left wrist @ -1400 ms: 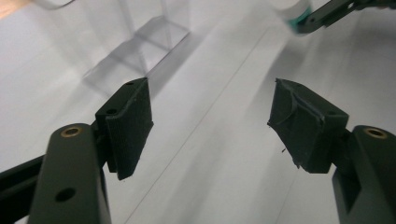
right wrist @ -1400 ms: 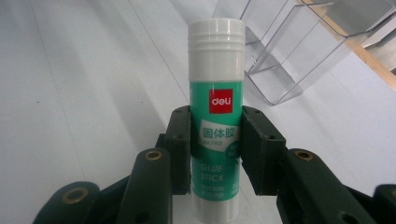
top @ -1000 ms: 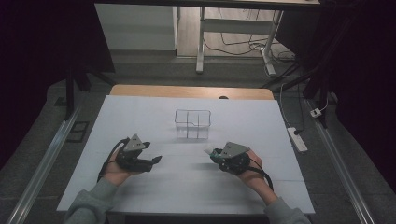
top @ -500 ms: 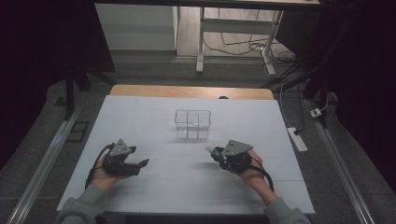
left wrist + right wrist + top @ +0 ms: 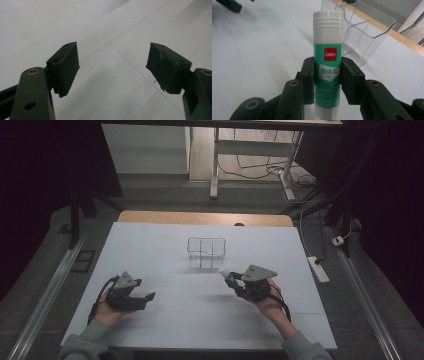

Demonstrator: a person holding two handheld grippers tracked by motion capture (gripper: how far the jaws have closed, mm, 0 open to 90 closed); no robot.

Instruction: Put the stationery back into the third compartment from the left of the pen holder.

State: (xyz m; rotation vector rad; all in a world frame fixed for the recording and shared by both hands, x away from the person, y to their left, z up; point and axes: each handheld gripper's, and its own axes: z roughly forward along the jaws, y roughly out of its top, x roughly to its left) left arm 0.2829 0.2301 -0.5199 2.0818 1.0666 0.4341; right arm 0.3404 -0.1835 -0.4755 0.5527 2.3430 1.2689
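Gripping a green-and-white glue stick (image 5: pixel 327 67) mid-frame, my right gripper (image 5: pixel 327 80) nears the clear plastic organiser (image 5: pixel 206 252); left gripper (image 5: pixel 112 67) gapes empty.

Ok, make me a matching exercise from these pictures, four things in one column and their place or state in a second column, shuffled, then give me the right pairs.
Things:
1. left gripper
2. right gripper
3. glue stick
4. clear organizer

States or places:
A. standing on the table's white sheet, past both grippers
B. clamped between two black jaws, white cap pointing away from the hand
C. jaws apart, nothing between them
D. shut on a green and white tube

Pairs: 1-C, 2-D, 3-B, 4-A
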